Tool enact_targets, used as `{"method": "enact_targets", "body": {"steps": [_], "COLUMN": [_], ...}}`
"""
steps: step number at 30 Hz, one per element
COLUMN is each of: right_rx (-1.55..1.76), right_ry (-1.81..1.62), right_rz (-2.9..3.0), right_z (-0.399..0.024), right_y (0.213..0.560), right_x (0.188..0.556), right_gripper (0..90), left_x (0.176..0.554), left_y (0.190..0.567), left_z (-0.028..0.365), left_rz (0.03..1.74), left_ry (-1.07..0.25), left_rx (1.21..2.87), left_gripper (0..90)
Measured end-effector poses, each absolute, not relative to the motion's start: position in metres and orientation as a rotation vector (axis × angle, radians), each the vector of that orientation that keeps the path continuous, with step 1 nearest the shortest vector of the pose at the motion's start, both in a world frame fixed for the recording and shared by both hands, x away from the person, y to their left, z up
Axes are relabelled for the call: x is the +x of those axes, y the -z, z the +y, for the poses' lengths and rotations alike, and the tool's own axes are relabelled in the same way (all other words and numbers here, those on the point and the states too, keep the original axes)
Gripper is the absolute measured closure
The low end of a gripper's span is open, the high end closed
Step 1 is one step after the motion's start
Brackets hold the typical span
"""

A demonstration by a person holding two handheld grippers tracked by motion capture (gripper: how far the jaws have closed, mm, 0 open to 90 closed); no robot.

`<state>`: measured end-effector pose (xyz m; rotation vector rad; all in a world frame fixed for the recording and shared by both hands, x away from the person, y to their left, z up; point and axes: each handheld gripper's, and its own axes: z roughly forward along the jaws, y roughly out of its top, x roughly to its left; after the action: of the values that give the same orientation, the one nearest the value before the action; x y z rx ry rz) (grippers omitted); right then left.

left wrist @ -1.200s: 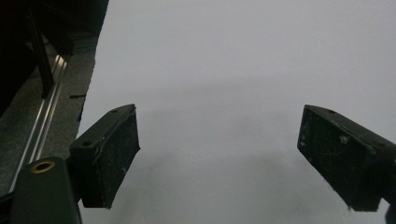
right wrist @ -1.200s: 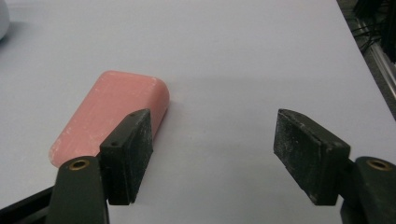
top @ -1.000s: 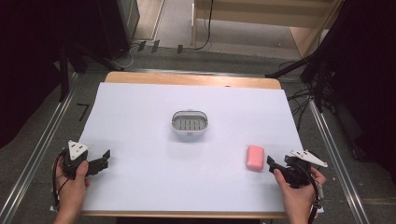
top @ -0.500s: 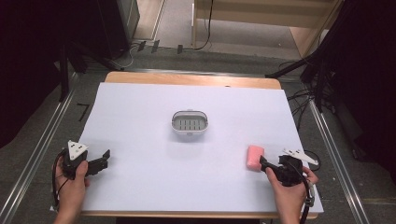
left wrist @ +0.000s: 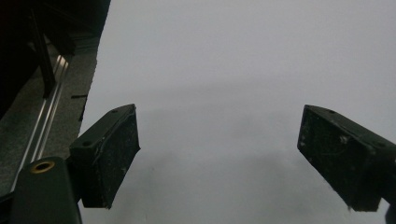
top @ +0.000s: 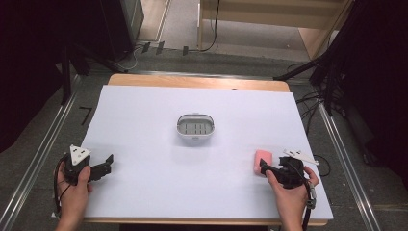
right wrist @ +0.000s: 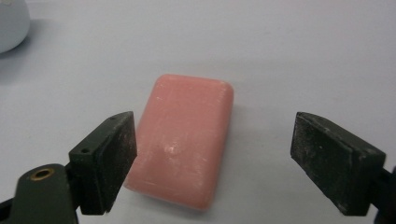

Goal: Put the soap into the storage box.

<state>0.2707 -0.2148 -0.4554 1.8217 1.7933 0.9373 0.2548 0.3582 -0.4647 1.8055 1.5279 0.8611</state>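
- Worktop (top: 144, 125): white sheet over a wooden top; high view shows the whole of it, with dark floor, metal rails and cables around it. The gripper views give patches of white surface.
- Slotted dish (top: 195, 128): pale oval dish with rows of slots in its floor, near the middle of the worktop, well apart from both hands. Slots are readable from the high view; right gripper view catches just a pale curved edge of it (right wrist: 11, 23) at top left.
- Left tongs (top: 107, 165): held by the left hand (top: 74, 185) at the near left edge of the worktop. Left gripper view shows the jaws spread wide over bare white surface, nothing between them.
- Right tongs (top: 263, 167): held by the right hand (top: 288, 190) at the near right. Released, jaws wide apart.
- Pink soap bar (right wrist: 182, 140): lies flat on the worktop, just ahead of the right tongs. Right gripper view puts it between the jaws, close to the left jaw with a clear gap to the right one. High view shows it as a small pink block (top: 263, 157), partly covered by the tongs.
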Motion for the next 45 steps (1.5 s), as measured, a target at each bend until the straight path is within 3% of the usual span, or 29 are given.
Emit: {"method": "enact_targets", "body": {"steps": [12, 22, 34, 36, 45], "right_rx": [1.836, 1.868, 1.892, 1.889, 1.816], "right_ry": [-0.896, -0.819, -0.793, -0.805, -0.846], "right_rz": [1.787, 1.765, 1.767, 1.779, 1.845], "right_z": [-0.198, -0.188, -0.184, -0.184, -0.190], "right_y": [0.460, 0.467, 0.473, 0.475, 0.476], "right_x": [0.279, 0.285, 0.284, 0.284, 0.284], "right_gripper": [12.2, 24.7, 30.7, 36.1, 38.1], "left_x": [0.255, 0.255, 0.255, 0.255, 0.255], "left_y": [0.465, 0.465, 0.465, 0.465, 0.465], "left_z": [0.358, 0.358, 0.358, 0.358, 0.358], "left_rz": [1.527, 1.529, 1.528, 1.529, 1.529], "left_ry": [-0.859, -0.860, -0.859, -0.859, -0.857], "left_rx": [1.806, 1.805, 1.806, 1.806, 1.805], "left_gripper": [13.5, 13.4, 13.5, 13.5, 13.5]}}
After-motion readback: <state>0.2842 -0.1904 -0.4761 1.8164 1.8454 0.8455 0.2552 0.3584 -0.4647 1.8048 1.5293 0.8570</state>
